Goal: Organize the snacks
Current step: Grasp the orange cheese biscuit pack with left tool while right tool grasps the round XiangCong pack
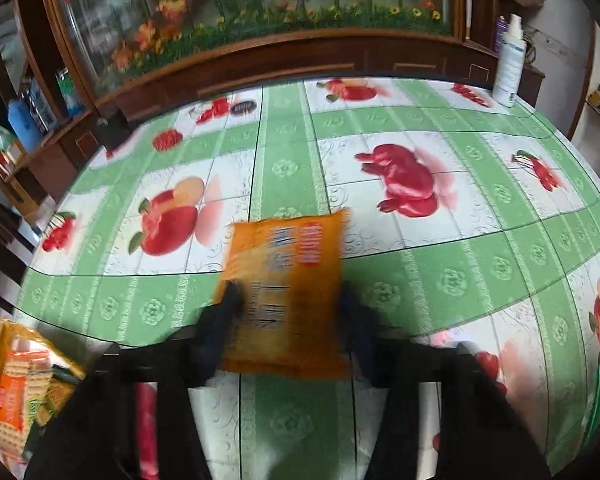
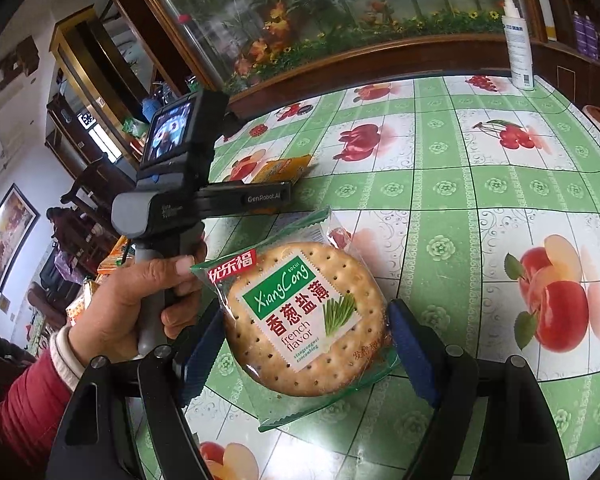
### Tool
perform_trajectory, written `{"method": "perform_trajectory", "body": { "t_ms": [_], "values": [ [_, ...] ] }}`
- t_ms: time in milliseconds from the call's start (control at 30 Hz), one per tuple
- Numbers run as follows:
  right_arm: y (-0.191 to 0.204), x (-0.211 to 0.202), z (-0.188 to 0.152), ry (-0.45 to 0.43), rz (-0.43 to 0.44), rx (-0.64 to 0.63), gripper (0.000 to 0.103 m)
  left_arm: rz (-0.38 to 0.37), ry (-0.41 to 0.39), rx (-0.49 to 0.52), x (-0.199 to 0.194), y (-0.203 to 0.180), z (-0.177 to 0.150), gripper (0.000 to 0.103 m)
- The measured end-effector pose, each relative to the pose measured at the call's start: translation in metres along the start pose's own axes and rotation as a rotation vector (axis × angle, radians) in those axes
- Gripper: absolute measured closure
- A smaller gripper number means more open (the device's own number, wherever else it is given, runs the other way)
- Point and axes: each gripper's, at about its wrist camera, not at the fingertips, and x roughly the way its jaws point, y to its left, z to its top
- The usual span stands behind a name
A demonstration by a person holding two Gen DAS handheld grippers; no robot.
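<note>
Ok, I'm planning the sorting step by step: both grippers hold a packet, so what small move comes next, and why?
Probably carry the orange packet in the left gripper toward the open snack bag at the table's near-left edge. It looks gripped and blurred, while the right gripper brackets the scallion cracker packet, steady.

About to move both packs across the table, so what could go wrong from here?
1. The orange snack pack is blurred between the left gripper fingers; the grip may be loose.
2. The right gripper squeezes the round cracker pack edge-on; the cracker could crack.
3. The left hand is close beside it; collision risk.
</note>
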Motion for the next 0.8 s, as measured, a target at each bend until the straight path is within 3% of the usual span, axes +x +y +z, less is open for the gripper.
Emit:
{"method": "perform_trajectory", "body": {
  "t_ms": [100, 300, 367, 400, 433, 467, 533, 667, 800],
  "values": [
    [-0.001, -0.001, 0.0, -0.009, 0.0, 0.01, 0.022, -0.062, 0.026, -0.041, -0.005, 0.004, -0.005, 0.103],
    [0.0, 0.0, -0.007, -0.002, 0.008, 0.02, 0.022, -0.016, 0.007, -0.043, -0.01, 0.008, -0.013, 0.103],
    [0.0, 0.002, -0.01, 0.005, 0.026, 0.026, 0.022, 0.032, 0.013, -0.044, -0.007, 0.01, -0.011, 0.095],
    [0.001, 0.002, -0.01, 0.007, 0.026, 0.022, 0.022, 0.045, 0.01, -0.048, -0.006, 0.013, -0.009, 0.071],
    [0.003, 0.002, -0.011, 0.008, 0.027, 0.015, 0.022, 0.058, 0.014, -0.049, -0.004, 0.015, -0.006, 0.029],
    [0.003, 0.003, -0.011, 0.008, 0.029, 0.013, 0.022, 0.062, 0.007, -0.048, -0.003, 0.018, -0.003, 0.015],
    [0.004, 0.004, -0.01, 0.01, 0.033, 0.013, 0.022, 0.054, -0.034, -0.027, -0.003, 0.021, -0.002, 0.012],
    [0.005, 0.008, -0.009, 0.008, 0.033, 0.01, 0.022, -0.02, 0.048, -0.015, 0.015, 0.021, -0.002, 0.012],
    [0.006, 0.012, -0.007, 0.01, 0.036, 0.012, 0.022, -0.032, 0.044, -0.016, 0.022, 0.019, -0.009, 0.011]
  ]
}}
